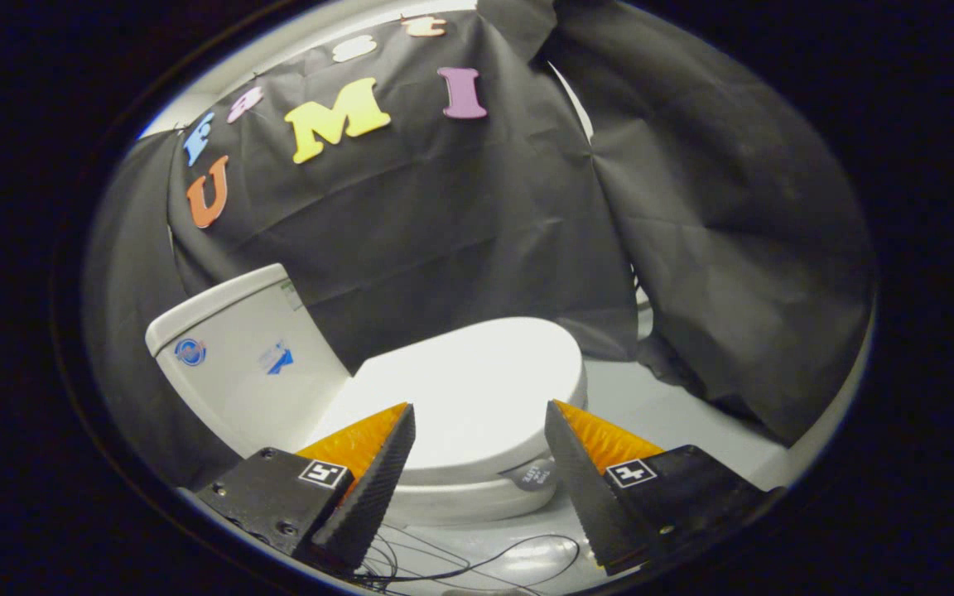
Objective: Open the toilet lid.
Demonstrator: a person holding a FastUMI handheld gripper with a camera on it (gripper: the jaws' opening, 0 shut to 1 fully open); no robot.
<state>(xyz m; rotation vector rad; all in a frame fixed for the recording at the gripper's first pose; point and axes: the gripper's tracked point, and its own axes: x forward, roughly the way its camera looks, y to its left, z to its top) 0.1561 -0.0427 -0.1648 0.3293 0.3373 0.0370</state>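
Note:
A white toilet stands ahead of me with its lid (477,389) lying flat and closed over the seat and bowl (452,501). Its white tank (237,364) rises behind the lid, to the left, with small stickers on its side. My gripper (479,414) is open, held above the near side of the lid, and the lid's surface shows in the wide gap between the two fingers. Nothing is between the fingers and neither finger touches the lid.
Black cloth (460,232) hangs close behind and to the right of the toilet. A pale floor (651,406) runs past the lid's right end. Thin dark cables (460,563) lie on the floor below the bowl, near my fingers.

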